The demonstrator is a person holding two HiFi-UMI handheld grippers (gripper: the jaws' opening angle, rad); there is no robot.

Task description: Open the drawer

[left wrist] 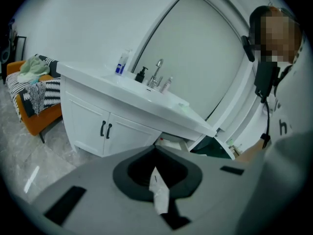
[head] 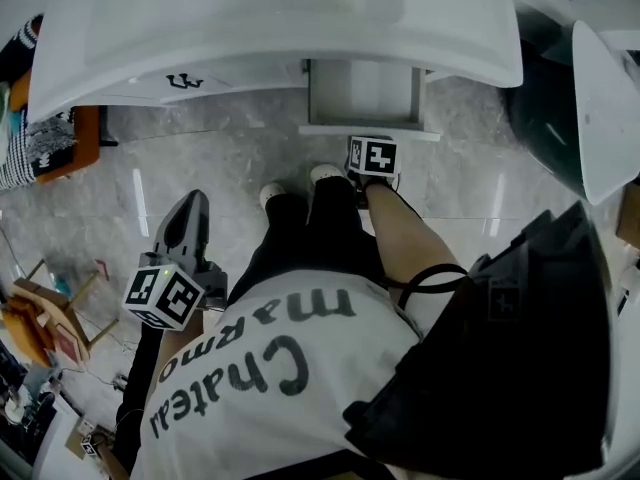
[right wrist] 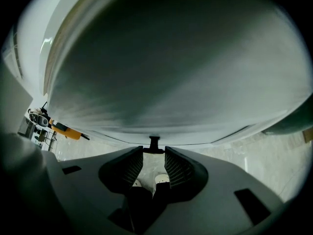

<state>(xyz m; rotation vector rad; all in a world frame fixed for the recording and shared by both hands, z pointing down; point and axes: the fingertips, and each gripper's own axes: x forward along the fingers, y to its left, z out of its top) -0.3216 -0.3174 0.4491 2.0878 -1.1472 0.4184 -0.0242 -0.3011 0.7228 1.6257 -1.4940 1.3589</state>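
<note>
The white vanity has its drawer pulled out toward me; the white front panel faces my feet. My right gripper points steeply down at that panel. In the right gripper view the drawer front fills the frame, and the small black handle sits between the tips of the ribbed pads, which close on it. My left gripper hangs apart at the left over the floor. Its jaws are together, with a white scrap at the seam.
An orange chair draped with striped cloth stands left of the vanity. A dark green tub stands at the right. Cabinet doors with black handles are beside the drawer. A tap and bottles stand on the counter. My shoes are just below the drawer.
</note>
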